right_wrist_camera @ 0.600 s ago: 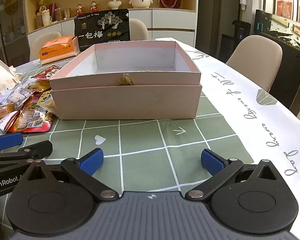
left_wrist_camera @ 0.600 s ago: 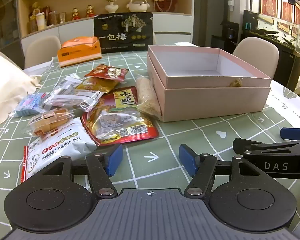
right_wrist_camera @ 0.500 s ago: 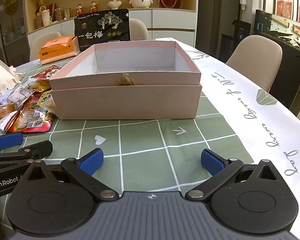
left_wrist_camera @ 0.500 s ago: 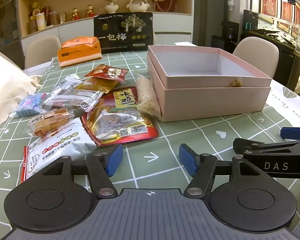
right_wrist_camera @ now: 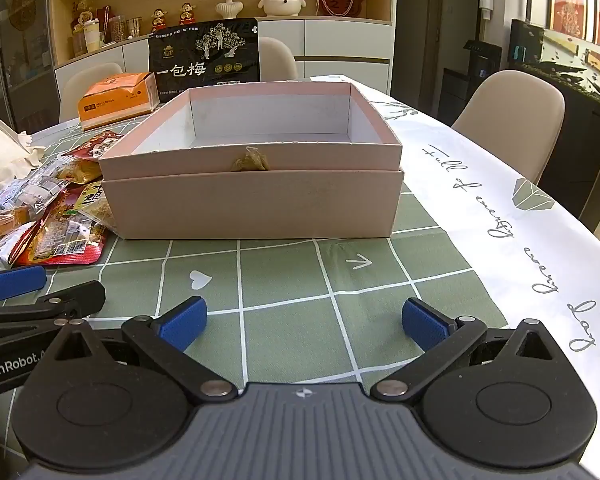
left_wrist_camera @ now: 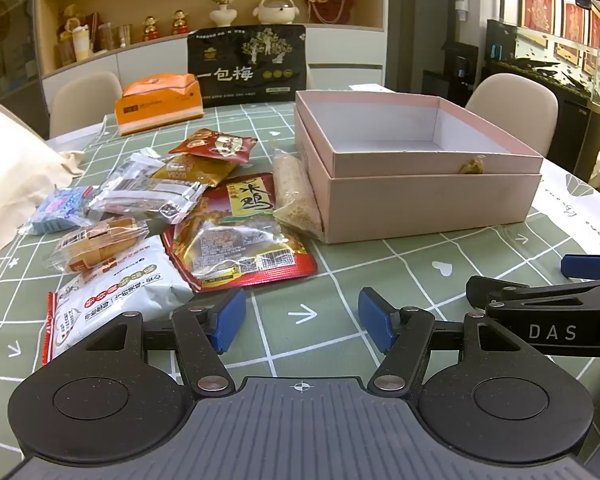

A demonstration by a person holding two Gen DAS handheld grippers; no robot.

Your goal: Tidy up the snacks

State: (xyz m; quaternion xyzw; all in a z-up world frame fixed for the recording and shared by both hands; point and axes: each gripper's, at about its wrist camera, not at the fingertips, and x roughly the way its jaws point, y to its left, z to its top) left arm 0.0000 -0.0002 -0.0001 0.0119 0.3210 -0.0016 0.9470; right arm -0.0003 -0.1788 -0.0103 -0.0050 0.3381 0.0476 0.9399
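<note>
Left gripper [left_wrist_camera: 302, 318] spread, nothing between the blue pads, low over the green checked tablecloth [left_wrist_camera: 340, 276] at the near edge. Right gripper [right_wrist_camera: 302, 322] likewise spread wide and empty, just to the right of the left one and squarely facing the pink box [right_wrist_camera: 252, 200].

Just beyond the left gripper, a loose heap of snacks: white pouch [left_wrist_camera: 116, 292] nearest, red foil chicken packet [left_wrist_camera: 236, 240] to its right, wrapped cake [left_wrist_camera: 100, 240], clear wrapper [left_wrist_camera: 152, 196], blue packet [left_wrist_camera: 62, 208], gold packet [left_wrist_camera: 192, 170] and red sachet [left_wrist_camera: 216, 146] farther off, rice cracker roll [left_wrist_camera: 296, 196] leaning against the box's left wall.

Box open, interior bare as far as visible. Judging by that, nothing packed yet; every snack left to move.
</note>
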